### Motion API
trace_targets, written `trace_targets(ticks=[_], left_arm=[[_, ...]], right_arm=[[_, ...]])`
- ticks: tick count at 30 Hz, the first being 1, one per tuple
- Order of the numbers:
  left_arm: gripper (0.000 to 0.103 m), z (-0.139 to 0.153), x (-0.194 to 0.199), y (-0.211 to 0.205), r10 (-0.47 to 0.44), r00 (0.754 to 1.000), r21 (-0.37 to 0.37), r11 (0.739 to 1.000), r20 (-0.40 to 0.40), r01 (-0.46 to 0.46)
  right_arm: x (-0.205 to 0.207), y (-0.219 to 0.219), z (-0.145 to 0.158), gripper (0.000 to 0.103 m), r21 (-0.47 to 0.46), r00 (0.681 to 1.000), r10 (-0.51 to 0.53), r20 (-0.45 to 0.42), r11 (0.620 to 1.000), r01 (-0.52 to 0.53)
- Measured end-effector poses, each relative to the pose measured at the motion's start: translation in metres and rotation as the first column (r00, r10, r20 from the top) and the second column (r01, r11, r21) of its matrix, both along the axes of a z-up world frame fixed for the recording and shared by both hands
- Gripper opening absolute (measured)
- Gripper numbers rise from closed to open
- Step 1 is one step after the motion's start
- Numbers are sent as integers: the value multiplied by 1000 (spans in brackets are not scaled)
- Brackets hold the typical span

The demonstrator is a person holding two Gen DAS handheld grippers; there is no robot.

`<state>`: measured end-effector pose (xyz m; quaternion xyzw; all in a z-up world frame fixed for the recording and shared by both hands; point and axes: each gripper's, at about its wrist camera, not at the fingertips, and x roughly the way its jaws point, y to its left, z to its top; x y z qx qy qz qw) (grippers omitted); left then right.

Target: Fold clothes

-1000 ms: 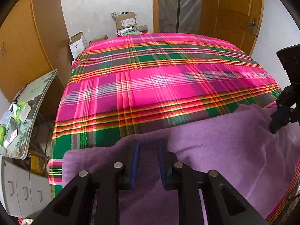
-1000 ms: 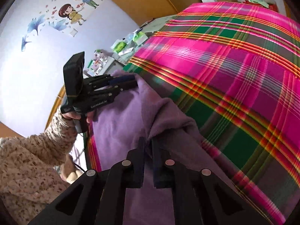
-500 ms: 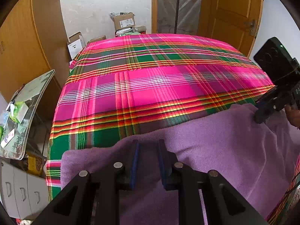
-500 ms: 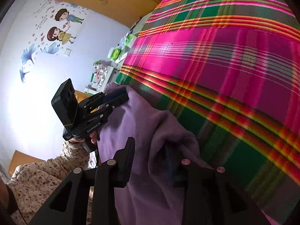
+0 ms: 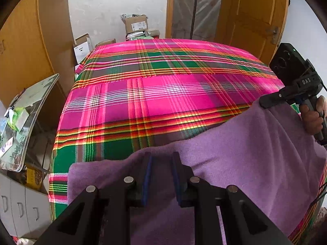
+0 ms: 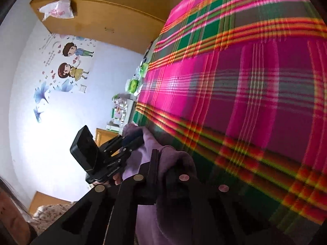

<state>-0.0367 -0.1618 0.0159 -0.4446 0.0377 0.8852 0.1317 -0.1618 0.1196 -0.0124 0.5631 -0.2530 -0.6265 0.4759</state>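
Note:
A purple fleece garment point(image 5: 241, 155) lies over the near edge of the plaid bed point(image 5: 163, 85). My left gripper point(image 5: 161, 163) is shut on the garment's near left edge, with cloth between its blue pads. My right gripper point(image 6: 163, 159) is shut on the garment's right end and holds it lifted; the cloth point(image 6: 173, 161) drapes over its fingers and hides the right one. The right gripper also shows at the right of the left wrist view point(image 5: 265, 102), and the left one in the right wrist view point(image 6: 134, 137), both pinching the purple cloth.
The bed's pink and green plaid cover point(image 6: 255, 81) spreads far ahead. A cluttered side table point(image 5: 24, 114) and white drawers point(image 5: 18, 206) stand to the left. Cardboard boxes point(image 5: 136, 23) and wooden doors point(image 5: 251, 16) are beyond the bed.
My right gripper has risen and tilted, lifting its end of the purple garment. My left gripper has stayed shut on the near edge and barely moved.

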Motion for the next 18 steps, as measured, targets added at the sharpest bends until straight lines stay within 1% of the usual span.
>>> trace_targets(ticks=[3, 4, 7, 9, 14, 16, 18], left_arm=[[20, 0, -1, -3, 9, 1000, 6, 1000, -1, -9], [20, 0, -1, -3, 12, 1000, 5, 1000, -1, -12], [20, 0, -1, -4, 16, 1000, 4, 1000, -3, -16], [20, 0, 0, -5, 18, 1000, 4, 1000, -3, -18], [20, 0, 0, -7, 27, 1000, -9, 1000, -6, -27], [20, 0, 2, -9, 31, 999, -16, 999, -8, -31], [20, 0, 3, -10, 38, 999, -19, 999, -7, -38]], right_arm=[[-3, 4, 4, 4, 16, 999, -1, -39, 1000, 2], [-4, 5, 3, 4, 35, 999, -3, -49, 999, 5], [-2, -3, 1, 4, 160, 992, 35, -120, 987, -16], [0, -9, 3, 4, 211, 984, 69, -164, 977, -33], [3, -14, 16, 4, 246, 966, 129, -224, 967, -73], [4, -11, 19, 5, 277, 959, 132, -249, 959, -60], [2, 0, 23, 6, 294, 959, 102, -266, 956, -20]])
